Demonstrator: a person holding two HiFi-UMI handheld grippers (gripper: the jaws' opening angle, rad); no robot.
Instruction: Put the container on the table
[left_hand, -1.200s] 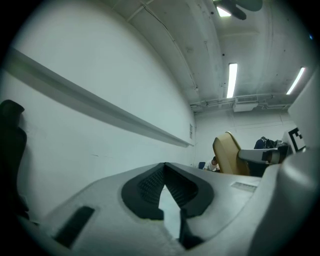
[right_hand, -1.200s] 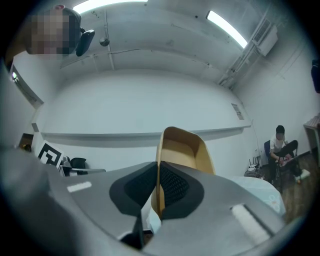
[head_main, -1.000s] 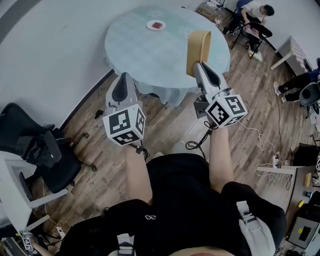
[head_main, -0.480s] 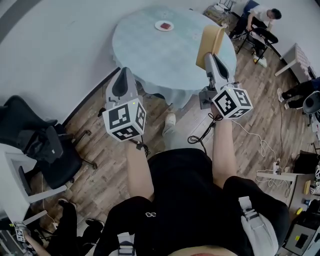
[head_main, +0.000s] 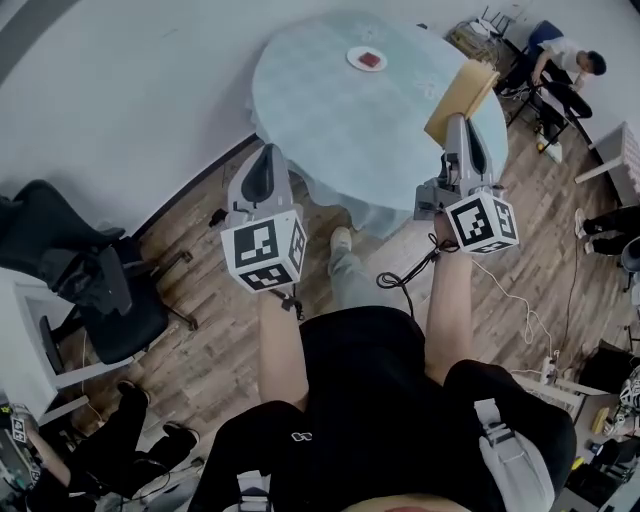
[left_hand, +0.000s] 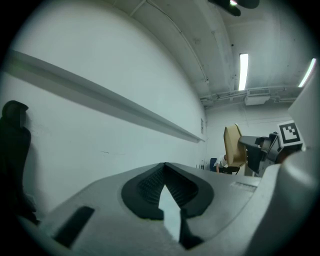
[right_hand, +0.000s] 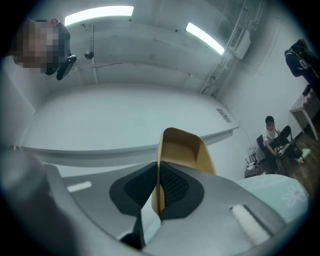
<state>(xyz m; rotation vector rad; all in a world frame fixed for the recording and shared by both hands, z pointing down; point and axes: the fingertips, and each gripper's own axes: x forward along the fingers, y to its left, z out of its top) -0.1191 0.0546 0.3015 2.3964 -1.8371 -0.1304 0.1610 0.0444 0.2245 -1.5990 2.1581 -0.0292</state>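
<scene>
A tan open container (head_main: 462, 88) hangs tilted over the near right edge of the round table (head_main: 340, 110), which has a pale blue-green cloth. My right gripper (head_main: 459, 122) is shut on the container's side wall; in the right gripper view that thin wall (right_hand: 159, 175) sits pinched between the dark pads, with the container's hollow (right_hand: 182, 150) facing up and away. My left gripper (head_main: 265, 152) hovers short of the table's near left edge, shut with nothing in it (left_hand: 165, 169). The left gripper view shows the container (left_hand: 231, 146) off to the right.
A small white plate (head_main: 368, 59) with a red item lies at the table's far side. A black office chair (head_main: 90, 290) stands at the left. Cables (head_main: 400, 278) trail on the wood floor. A seated person (head_main: 570, 65) is at the back right.
Both grippers have moved forward toward the table as the person stepped closer. The container has gone from short of the table's edge to over its cloth.
</scene>
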